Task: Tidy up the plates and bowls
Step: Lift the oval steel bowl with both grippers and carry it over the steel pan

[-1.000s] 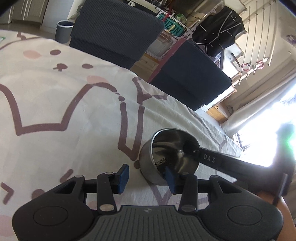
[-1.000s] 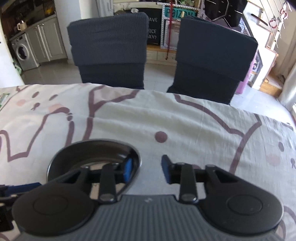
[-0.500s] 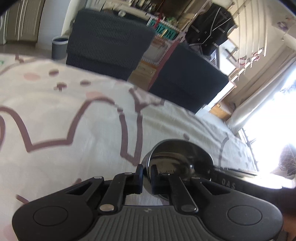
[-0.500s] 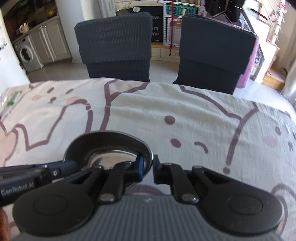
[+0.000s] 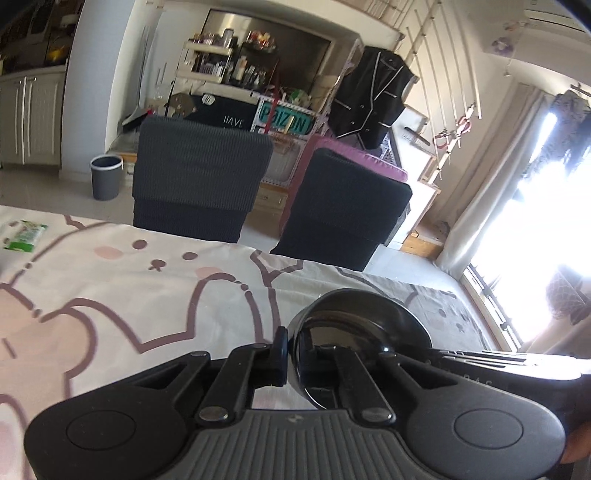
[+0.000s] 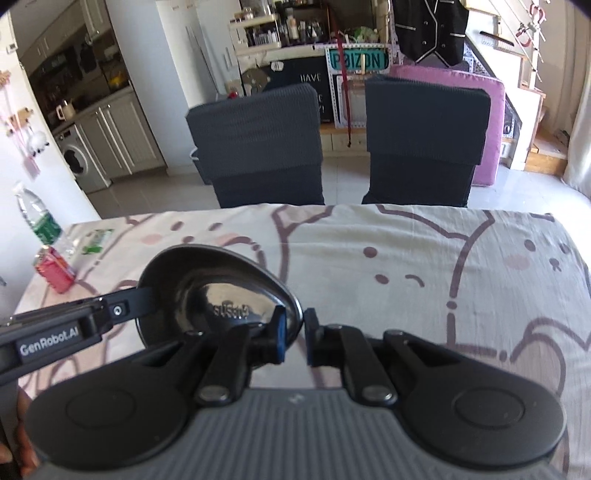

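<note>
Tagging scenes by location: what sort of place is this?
Most likely a lived-in home, an open dining area beside a kitchen. A table under a cartoon tablecloth has two covered chairs behind it, a washing machine sits among cabinets at the left, and cluttered shelves stand at the back.
</note>
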Demonstrator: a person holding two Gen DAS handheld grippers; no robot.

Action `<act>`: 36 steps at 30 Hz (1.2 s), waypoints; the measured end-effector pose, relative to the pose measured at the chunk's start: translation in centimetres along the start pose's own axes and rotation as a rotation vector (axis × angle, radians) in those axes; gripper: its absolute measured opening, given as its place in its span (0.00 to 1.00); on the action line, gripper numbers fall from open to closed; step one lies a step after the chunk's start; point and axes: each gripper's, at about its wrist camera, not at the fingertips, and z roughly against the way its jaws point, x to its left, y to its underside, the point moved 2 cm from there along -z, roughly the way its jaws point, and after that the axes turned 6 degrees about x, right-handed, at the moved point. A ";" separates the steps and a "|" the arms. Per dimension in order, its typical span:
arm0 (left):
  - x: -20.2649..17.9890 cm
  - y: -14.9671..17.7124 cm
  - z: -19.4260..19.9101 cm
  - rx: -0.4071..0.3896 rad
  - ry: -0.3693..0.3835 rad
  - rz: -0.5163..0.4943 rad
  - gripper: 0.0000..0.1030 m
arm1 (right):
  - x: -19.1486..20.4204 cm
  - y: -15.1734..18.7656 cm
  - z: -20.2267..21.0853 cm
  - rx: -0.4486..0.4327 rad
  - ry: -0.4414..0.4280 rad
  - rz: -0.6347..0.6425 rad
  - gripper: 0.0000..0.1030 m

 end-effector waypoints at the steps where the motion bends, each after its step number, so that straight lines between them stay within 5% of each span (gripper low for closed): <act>1: 0.2 0.3 0.9 -0.003 -0.001 -0.005 0.05 | 0.6 0.5 0.7 -0.007 -0.004 -0.002 0.11; 11: 4.4 4.9 9.6 -0.025 -0.046 -0.055 0.05 | 6.8 6.7 5.8 -0.037 -0.114 -0.018 0.11; 20: 8.9 8.7 13.3 0.044 -0.187 -0.124 0.04 | 13.4 12.1 5.3 0.003 -0.213 -0.003 0.11; 36: 15.4 11.0 13.3 0.127 -0.225 0.108 0.06 | 19.1 15.1 0.7 0.122 -0.282 0.125 0.11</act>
